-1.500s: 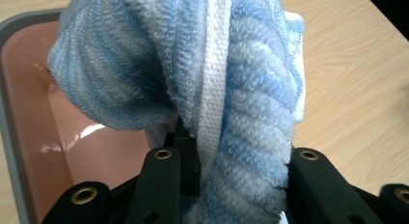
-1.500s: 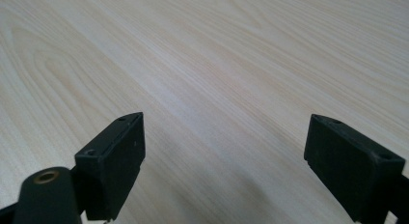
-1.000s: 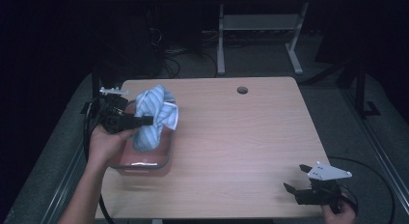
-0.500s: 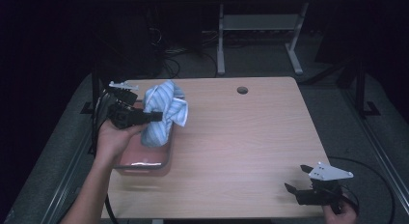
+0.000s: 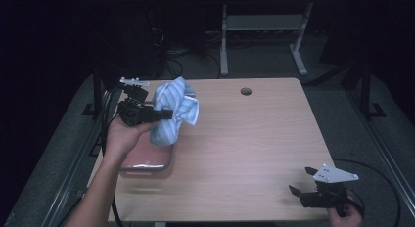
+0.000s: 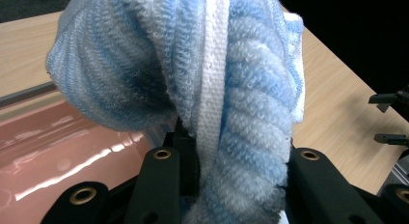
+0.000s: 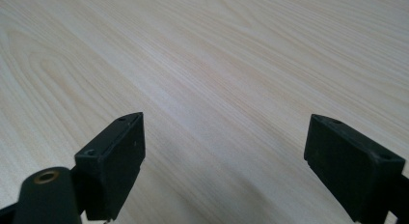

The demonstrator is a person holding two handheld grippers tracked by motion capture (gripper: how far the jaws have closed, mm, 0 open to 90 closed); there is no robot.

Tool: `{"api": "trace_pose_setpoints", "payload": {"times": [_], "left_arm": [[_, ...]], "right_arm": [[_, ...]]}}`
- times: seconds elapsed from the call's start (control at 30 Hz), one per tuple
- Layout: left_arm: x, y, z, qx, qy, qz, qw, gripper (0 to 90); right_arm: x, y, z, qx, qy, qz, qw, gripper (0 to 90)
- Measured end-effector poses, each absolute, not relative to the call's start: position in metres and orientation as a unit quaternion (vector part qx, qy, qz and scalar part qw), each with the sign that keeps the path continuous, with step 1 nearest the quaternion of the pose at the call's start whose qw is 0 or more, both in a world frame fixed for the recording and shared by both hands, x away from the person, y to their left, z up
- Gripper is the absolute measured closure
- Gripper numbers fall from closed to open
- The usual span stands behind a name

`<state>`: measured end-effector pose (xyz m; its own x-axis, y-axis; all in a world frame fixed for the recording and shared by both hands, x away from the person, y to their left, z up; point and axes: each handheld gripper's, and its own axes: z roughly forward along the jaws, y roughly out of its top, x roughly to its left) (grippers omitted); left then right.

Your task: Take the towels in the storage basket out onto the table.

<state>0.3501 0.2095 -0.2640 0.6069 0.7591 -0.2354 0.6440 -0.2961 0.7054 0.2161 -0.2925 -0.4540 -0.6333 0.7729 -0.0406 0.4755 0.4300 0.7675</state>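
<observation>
Wooden table (image 5: pixel 254 139); left claw (image 5: pixel 169 113) grips striped towel (image 5: pixel 172 109), seemingly airborne

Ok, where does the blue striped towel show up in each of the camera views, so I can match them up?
High view: the blue striped towel hangs from the left gripper, above the pink tray at the table's left side.
Left gripper view: the towel is close up, bunched between the black jaws.
Right gripper view: bare wooden table between open jaws; no towel there.
Shared landmark: the light wooden table top.
</observation>
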Motion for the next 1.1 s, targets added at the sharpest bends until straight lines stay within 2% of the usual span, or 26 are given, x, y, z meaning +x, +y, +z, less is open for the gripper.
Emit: {"api": "trace_pose_setpoints", "payload": {"times": [1.1], "left_arm": [[0.359, 0.161, -0.275, 0.822, 0.407, 0.053, 0.394, 67.4]], "right_arm": [[0.218, -0.290, -0.454, 0.378, 0.823, 0.376, 0.196, 13.8]]}}
